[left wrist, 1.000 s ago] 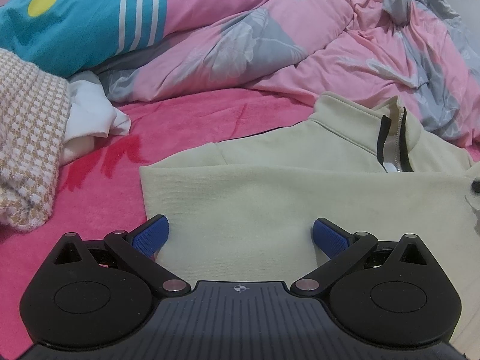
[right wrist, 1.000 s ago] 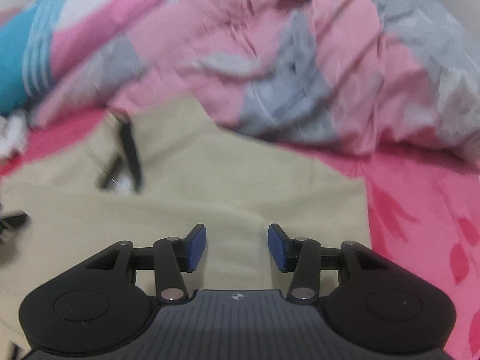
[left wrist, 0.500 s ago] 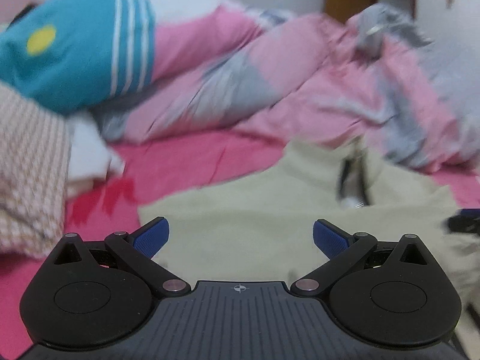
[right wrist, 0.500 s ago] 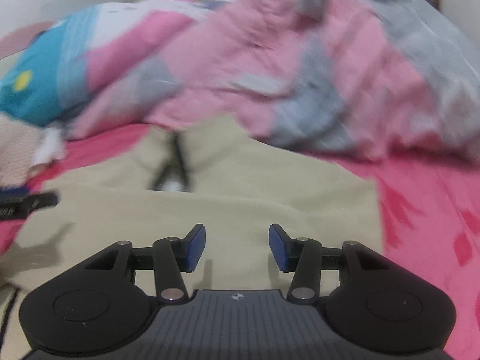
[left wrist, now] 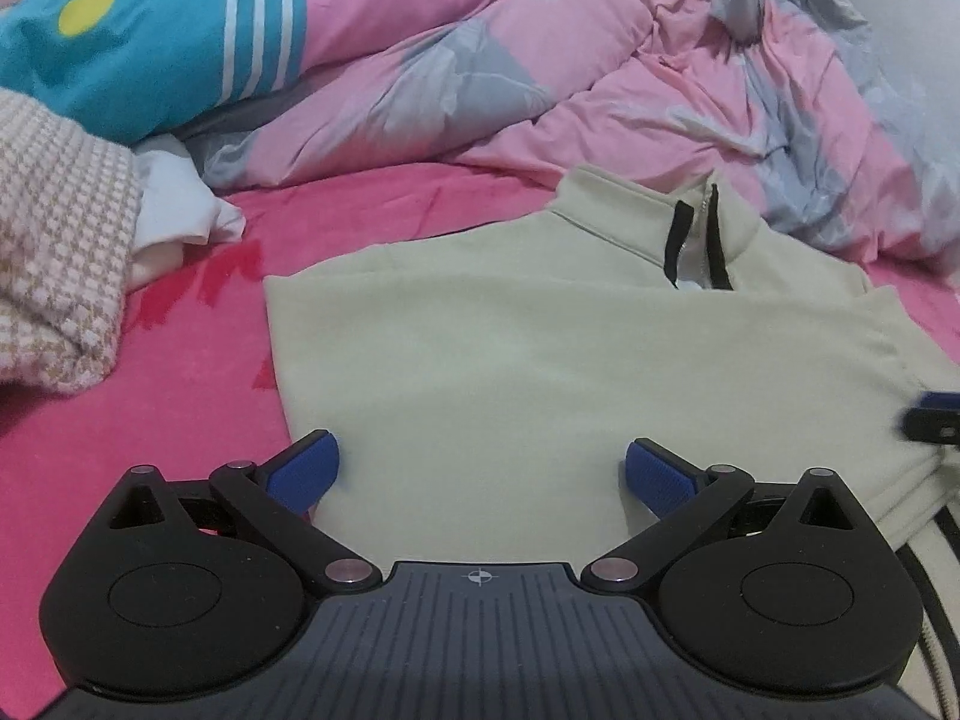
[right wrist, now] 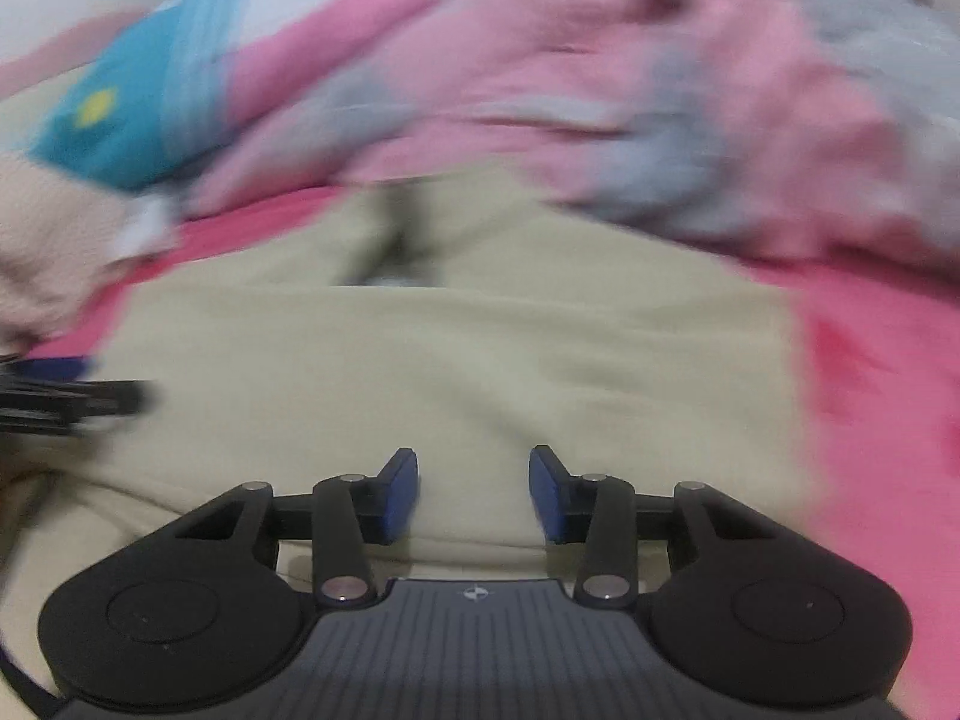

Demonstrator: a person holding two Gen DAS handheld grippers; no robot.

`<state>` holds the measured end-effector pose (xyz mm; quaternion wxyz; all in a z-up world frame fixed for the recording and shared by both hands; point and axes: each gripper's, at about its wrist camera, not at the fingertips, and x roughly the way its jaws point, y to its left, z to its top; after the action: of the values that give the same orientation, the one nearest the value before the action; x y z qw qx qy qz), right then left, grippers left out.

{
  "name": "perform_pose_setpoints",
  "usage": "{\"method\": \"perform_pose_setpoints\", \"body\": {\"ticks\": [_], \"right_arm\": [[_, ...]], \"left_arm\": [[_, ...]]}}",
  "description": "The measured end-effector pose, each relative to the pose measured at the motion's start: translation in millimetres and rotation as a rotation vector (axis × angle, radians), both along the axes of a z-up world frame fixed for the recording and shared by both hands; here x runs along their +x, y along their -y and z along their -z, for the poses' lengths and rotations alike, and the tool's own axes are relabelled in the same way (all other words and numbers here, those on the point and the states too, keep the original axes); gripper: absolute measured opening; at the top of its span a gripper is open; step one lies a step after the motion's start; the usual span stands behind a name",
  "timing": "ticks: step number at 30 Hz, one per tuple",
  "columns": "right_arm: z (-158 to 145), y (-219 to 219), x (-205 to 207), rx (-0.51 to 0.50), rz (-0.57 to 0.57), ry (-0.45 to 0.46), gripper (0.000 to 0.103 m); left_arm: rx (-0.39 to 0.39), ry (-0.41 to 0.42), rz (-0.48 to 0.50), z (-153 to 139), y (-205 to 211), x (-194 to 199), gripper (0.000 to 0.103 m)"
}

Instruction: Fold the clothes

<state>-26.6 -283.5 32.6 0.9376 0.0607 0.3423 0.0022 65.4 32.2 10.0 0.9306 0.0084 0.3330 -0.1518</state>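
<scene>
Both claws, left claw point(left wrist: 479, 471) and right claw point(right wrist: 474, 495), apart, empty, just above the flat beige pullover point(left wrist: 510, 354).

The pullover point(left wrist: 492, 324) is pale beige, its short zip point(left wrist: 699, 240) edged in black with a white patch at the base. It lies on a bright pink bedsheet point(left wrist: 150, 420) printed with darker red marks. The crumpled duvet point(left wrist: 600, 90) is soft pink with grey patches. The pillow point(left wrist: 150, 42) is teal with white stripes and a yellow dot. The knitted cloth point(left wrist: 60, 240) shows a tan-and-white check; the cloth point(left wrist: 180, 204) beside it is plain white. Both the left gripper point(left wrist: 480, 471) and right gripper point(right wrist: 474, 495) are black with blue pads
</scene>
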Motion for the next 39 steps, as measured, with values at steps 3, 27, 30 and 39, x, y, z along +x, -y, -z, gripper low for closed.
{"method": "perform_pose_setpoints", "body": {"ticks": [3,27,30,39], "right_arm": [[-4,42,-19,0.141,0.074,0.007,0.016],[7,67,21,-0.008,0.225,-0.035,0.027],[7,59,33,-0.028,0.209,-0.034,0.027],[-14,37,53,-0.042,0.178,-0.016,0.024]], "left_arm": [[0.008,0.002,-0.001,2,1,-1,0.103],[0.059,0.031,-0.007,6,7,-4,0.103],[0.062,0.033,-0.008,6,8,-5,0.103],[0.065,0.034,-0.007,5,8,-5,0.103]]}}
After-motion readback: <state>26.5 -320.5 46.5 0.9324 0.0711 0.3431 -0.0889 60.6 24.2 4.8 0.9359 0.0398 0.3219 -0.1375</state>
